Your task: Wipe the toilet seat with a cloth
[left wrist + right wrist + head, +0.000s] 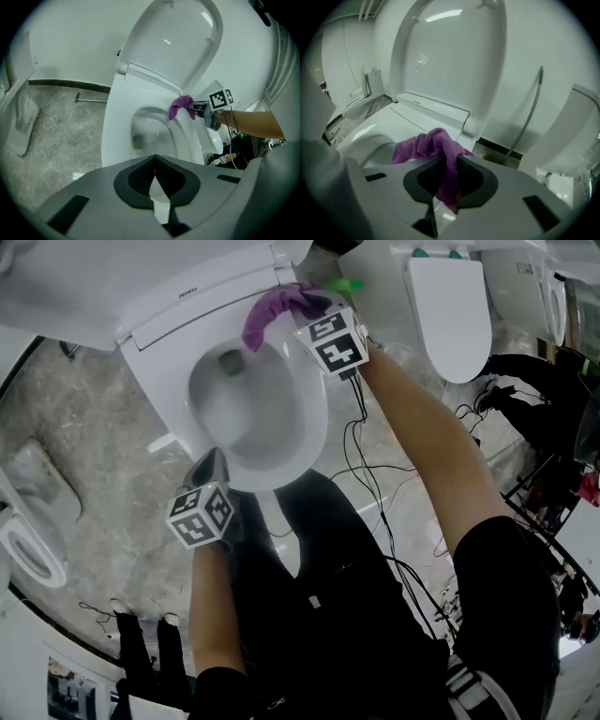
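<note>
A white toilet with its lid raised fills the head view, its seat (314,418) ringing the bowl. A purple cloth (277,310) lies bunched on the back right of the seat, near the hinge. My right gripper (314,307) is shut on the purple cloth (436,147), which hangs between its jaws in the right gripper view. The same cloth (180,105) shows on the seat (115,136) from the left gripper view. My left gripper (214,465) hovers at the front rim of the bowl, jaws shut with nothing between them.
Another toilet (450,306) stands to the right, and a white fixture (33,521) sits on the grey stone floor at the left. Black cables (375,502) trail across the floor below the right arm. A chrome hose (529,112) hangs on the wall behind.
</note>
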